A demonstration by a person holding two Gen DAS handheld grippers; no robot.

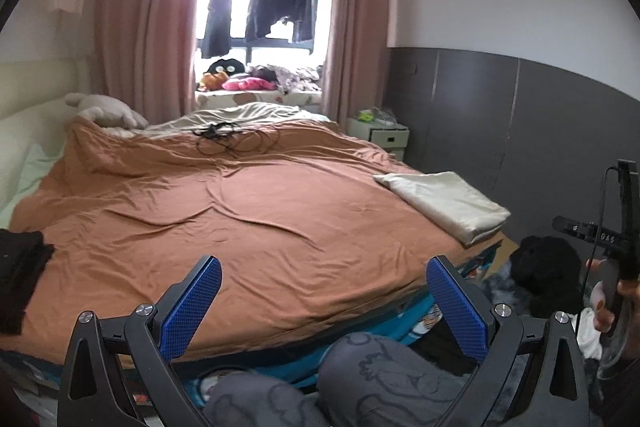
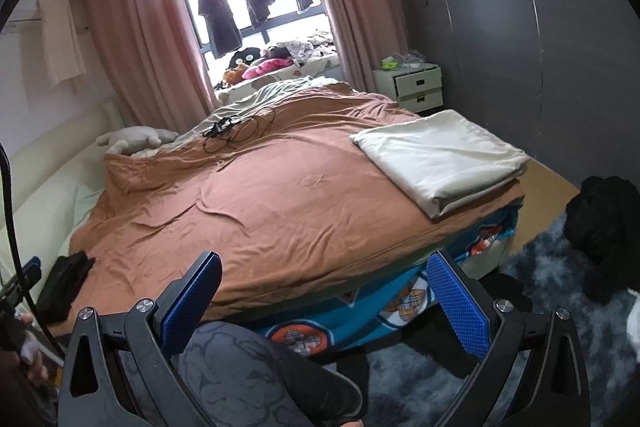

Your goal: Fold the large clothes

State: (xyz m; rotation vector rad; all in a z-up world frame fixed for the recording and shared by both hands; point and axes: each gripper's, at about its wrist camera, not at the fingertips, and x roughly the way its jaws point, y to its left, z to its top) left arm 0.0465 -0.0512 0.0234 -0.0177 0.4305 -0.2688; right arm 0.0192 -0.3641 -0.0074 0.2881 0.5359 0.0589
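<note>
On the bed's (image 2: 280,195) far right corner a cream cloth (image 2: 440,159) lies folded; a dark garment (image 1: 20,275) sits at the left edge, seemingly folded too. Both the left gripper (image 1: 324,307) and right gripper (image 2: 324,307) are spread, empty. A black heap (image 2: 604,235) on the floor probably waits.

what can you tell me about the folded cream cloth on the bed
The folded cream cloth is a flat, roughly rectangular stack of soft, matte fabric, off-white, with several layers showing at its near edge. It lies on the rust-brown bedcover at the bed's right side near the foot corner, its corner close to the mattress edge. Faint creases cross its top. Nothing rests on it, and neither pair of tongs touches it; only the bedcover beneath does.
</note>
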